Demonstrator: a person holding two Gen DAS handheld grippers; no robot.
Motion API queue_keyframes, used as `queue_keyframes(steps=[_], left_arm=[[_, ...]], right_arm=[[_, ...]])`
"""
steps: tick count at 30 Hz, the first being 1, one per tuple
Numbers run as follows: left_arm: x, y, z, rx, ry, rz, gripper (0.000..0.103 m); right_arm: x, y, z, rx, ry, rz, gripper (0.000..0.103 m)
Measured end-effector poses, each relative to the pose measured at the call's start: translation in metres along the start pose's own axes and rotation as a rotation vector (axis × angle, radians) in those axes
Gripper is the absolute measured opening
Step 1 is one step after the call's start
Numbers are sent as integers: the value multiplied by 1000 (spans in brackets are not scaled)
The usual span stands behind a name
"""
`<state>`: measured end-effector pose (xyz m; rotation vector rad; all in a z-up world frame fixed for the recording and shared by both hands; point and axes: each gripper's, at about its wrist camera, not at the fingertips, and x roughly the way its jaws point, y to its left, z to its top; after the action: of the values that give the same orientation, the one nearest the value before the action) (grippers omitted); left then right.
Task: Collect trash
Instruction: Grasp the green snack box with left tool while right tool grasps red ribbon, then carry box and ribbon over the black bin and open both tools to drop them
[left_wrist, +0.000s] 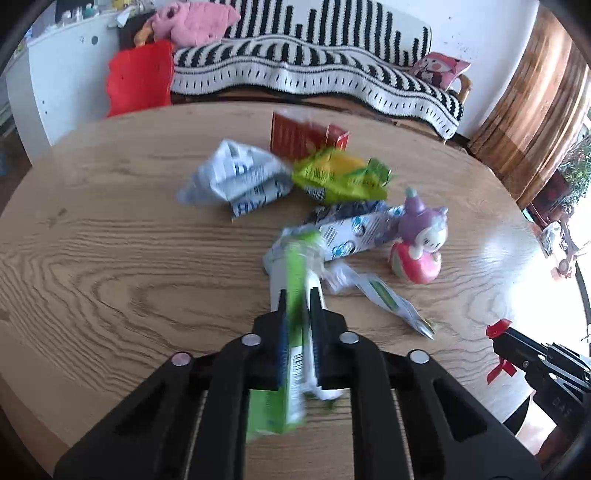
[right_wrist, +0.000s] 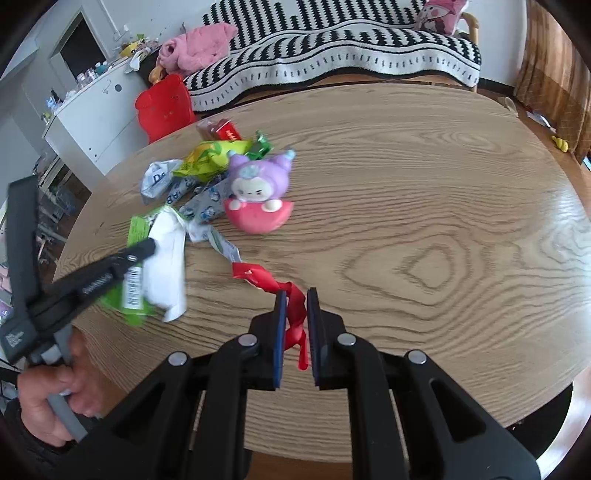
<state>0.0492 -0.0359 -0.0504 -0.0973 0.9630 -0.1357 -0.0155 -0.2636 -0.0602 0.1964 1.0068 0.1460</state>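
My left gripper is shut on a green and white wrapper and holds it over the round wooden table; it also shows in the right wrist view. My right gripper is shut on a red wrapper strip. More trash lies in a pile: a white and blue crumpled bag, a yellow-green snack bag, a red box, a blue-patterned wrapper and a white strip.
A purple and pink toy figure stands beside the pile, also seen in the right wrist view. A striped sofa and a red bag are behind the table. A white cabinet stands at left.
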Motion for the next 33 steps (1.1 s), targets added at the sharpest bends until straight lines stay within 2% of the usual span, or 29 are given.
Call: queue_keyframes(steps=[7,13,22,27,33], left_arm=[[-29,-21,6,11,-66,-32,8],[-41,-93,-6,116,-93,-133,8],[-44,-252,-72,370,-57,-365,8],[-43,-319,-117,471,-11,-476,8],[-35,-391,-172,592,59,-592,8]], right_arm=[[-31,-43,-15,45,-29,-41,12],[-69,-108,-39,140,-65,-115,12],[-137,-232,-107,334,-113,-272,12],[-165,-296,-155,440,-113,-380,12],[-175,-358,-211,562,-62,-450,12]])
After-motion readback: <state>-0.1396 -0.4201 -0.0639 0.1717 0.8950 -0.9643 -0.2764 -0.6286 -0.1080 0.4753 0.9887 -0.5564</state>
